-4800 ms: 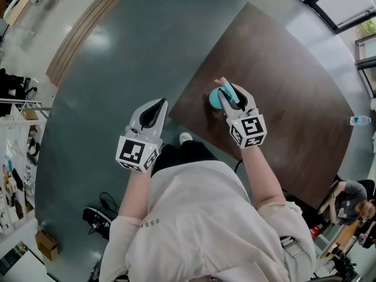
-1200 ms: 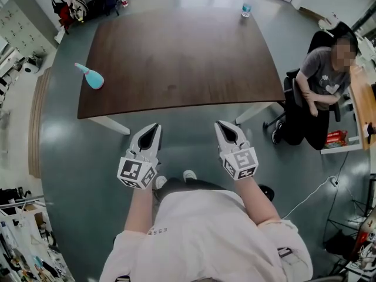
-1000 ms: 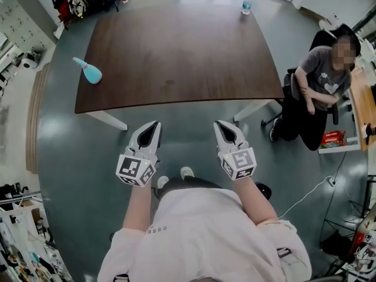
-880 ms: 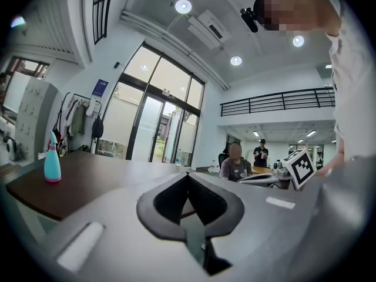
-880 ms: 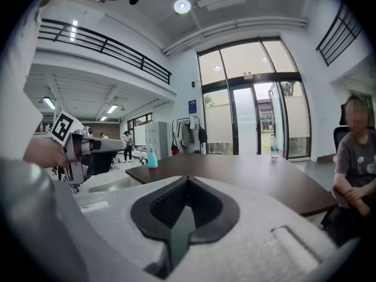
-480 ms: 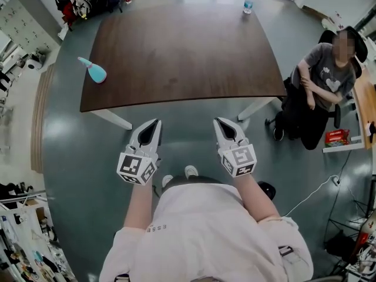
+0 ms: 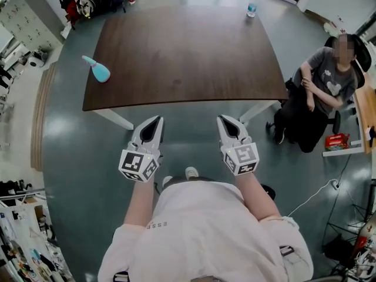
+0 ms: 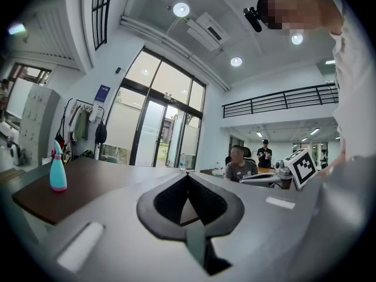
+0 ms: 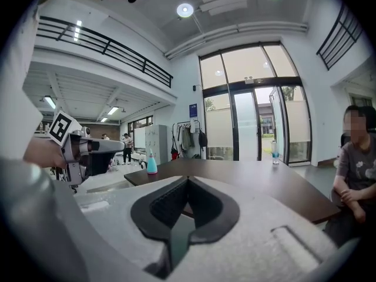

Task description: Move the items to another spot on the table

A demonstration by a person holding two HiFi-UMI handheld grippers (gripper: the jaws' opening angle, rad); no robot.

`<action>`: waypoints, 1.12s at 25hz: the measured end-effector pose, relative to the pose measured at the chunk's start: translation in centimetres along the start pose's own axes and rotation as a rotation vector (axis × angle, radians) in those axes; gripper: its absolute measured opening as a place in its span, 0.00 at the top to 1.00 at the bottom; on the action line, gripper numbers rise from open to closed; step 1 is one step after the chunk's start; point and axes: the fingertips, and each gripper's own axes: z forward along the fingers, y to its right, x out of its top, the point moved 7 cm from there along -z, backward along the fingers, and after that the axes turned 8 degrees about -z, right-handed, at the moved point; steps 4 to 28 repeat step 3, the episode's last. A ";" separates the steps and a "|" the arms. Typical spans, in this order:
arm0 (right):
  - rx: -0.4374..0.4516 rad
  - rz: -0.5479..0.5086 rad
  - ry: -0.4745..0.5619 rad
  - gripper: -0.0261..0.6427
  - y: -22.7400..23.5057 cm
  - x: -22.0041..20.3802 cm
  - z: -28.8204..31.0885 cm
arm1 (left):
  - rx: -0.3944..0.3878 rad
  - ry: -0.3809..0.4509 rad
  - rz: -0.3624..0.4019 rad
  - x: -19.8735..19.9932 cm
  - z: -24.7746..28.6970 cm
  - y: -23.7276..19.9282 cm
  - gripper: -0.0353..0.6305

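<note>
The teal spray bottle (image 7: 100,70) stands upright near the table's (image 7: 188,46) left edge. The left gripper (image 7: 157,120) and right gripper (image 7: 222,120) hover off the table's near edge — jaws clenched together, empty.

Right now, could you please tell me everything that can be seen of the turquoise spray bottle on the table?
The spray bottle is small and turquoise, apparently plastic, with a wide rounded body that narrows towards a slim neck. Its top looks like a spray head with a pinkish part. It stands upright, as the left gripper view shows, on the dark brown table, close to the left edge and near the front left corner. Only the table touches it. No label can be made out.
</note>
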 end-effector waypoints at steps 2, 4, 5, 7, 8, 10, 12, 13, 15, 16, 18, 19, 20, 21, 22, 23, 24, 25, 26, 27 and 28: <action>0.005 -0.002 -0.002 0.97 -0.1 0.1 0.2 | 0.003 0.001 -0.004 0.0 -0.1 0.0 0.92; 0.008 -0.004 -0.003 0.97 -0.1 0.2 0.2 | 0.005 0.002 -0.006 0.1 -0.2 0.0 0.92; 0.008 -0.004 -0.003 0.97 -0.1 0.2 0.2 | 0.005 0.002 -0.006 0.1 -0.2 0.0 0.92; 0.008 -0.004 -0.003 0.97 -0.1 0.2 0.2 | 0.005 0.002 -0.006 0.1 -0.2 0.0 0.92; 0.008 -0.004 -0.003 0.97 -0.1 0.2 0.2 | 0.005 0.002 -0.006 0.1 -0.2 0.0 0.92; 0.008 -0.004 -0.003 0.97 -0.1 0.2 0.2 | 0.005 0.002 -0.006 0.1 -0.2 0.0 0.92; 0.008 -0.004 -0.003 0.97 -0.1 0.2 0.2 | 0.005 0.002 -0.006 0.1 -0.2 0.0 0.92; 0.008 -0.004 -0.003 0.97 -0.1 0.2 0.2 | 0.005 0.002 -0.006 0.1 -0.2 0.0 0.92; 0.008 -0.004 -0.003 0.97 -0.1 0.2 0.2 | 0.005 0.002 -0.006 0.1 -0.2 0.0 0.92; 0.008 -0.004 -0.003 0.97 -0.1 0.2 0.2 | 0.005 0.002 -0.006 0.1 -0.2 0.0 0.92; 0.008 -0.004 -0.003 0.97 -0.1 0.2 0.2 | 0.005 0.002 -0.006 0.1 -0.2 0.0 0.92; 0.008 -0.004 -0.003 0.97 -0.1 0.2 0.2 | 0.005 0.002 -0.006 0.1 -0.2 0.0 0.92; 0.008 -0.004 -0.003 0.97 -0.1 0.2 0.2 | 0.005 0.002 -0.006 0.1 -0.2 0.0 0.92; 0.008 -0.004 -0.003 0.97 -0.1 0.2 0.2 | 0.005 0.002 -0.006 0.1 -0.2 0.0 0.92; 0.008 -0.004 -0.003 0.97 -0.1 0.2 0.2 | 0.005 0.002 -0.006 0.1 -0.2 0.0 0.92; 0.008 -0.004 -0.003 0.97 -0.1 0.2 0.2 | 0.005 0.002 -0.006 0.1 -0.2 0.0 0.92; 0.008 -0.004 -0.003 0.97 -0.1 0.2 0.2 | 0.005 0.002 -0.006 0.1 -0.2 0.0 0.92; 0.008 -0.004 -0.003 0.97 -0.1 0.2 0.2 | 0.005 0.002 -0.006 0.1 -0.2 0.0 0.92; 0.008 -0.004 -0.003 0.97 -0.1 0.2 0.2 | 0.005 0.002 -0.006 0.1 -0.2 0.0 0.92; 0.008 -0.004 -0.003 0.97 -0.1 0.2 0.2 | 0.005 0.002 -0.006 0.1 -0.2 0.0 0.92; 0.008 -0.004 -0.003 0.97 -0.1 0.2 0.2 | 0.005 0.002 -0.006 0.1 -0.2 0.0 0.92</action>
